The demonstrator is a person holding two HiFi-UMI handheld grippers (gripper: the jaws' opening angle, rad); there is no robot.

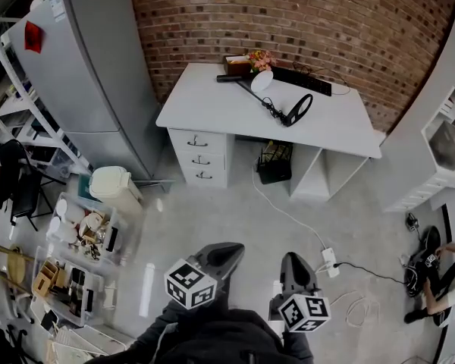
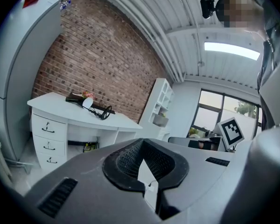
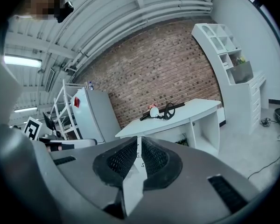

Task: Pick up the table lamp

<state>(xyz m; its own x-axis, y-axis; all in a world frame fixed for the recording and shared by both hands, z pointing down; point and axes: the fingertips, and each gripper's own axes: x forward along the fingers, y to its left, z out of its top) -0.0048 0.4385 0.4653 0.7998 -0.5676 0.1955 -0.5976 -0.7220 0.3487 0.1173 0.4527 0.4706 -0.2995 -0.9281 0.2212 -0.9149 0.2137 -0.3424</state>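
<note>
Head view, left to right.

- 9 o'clock: white shelving rack [image 1: 15, 105], with a tall grey cabinet [image 1: 98, 74] beside it.
- 8 o'clock: open crates [image 1: 83, 237] of small items on the floor. A white bin [image 1: 115, 184] stands just beside them at their 1 o'clock.
- 6 o'clock: your left gripper [image 1: 227, 249] points toward 12 o'clock. In the left gripper view its fingers [image 2: 128, 161] are clenched, pads meeting, nothing between them.
- Just to its 3 o'clock: your right gripper [image 1: 294, 258], pointing the same way. In the right gripper view its fingers [image 3: 121, 158] are likewise clenched and empty.
- The table lamp [image 1: 277, 97] sits on the white tabletop [image 1: 205, 112], at 12 o'clock from both grippers and well apart from them, with bare floor between. It has a white round head, a black arm and a black ring at its 4 o'clock end. It also shows ahead in the left gripper view [image 2: 91, 105] and the right gripper view [image 3: 158, 112].
- Flowers [image 1: 258, 58] stand at the lamp head's 12 o'clock, against the brick wall [image 1: 303, 14].
- A power strip [image 1: 328, 260] lies on the floor at 2 o'clock from the right gripper.
- 3 o'clock: white shelf unit [image 1: 440, 127].
- 4 o'clock: a person [image 1: 449, 290] is low on the floor.
</note>
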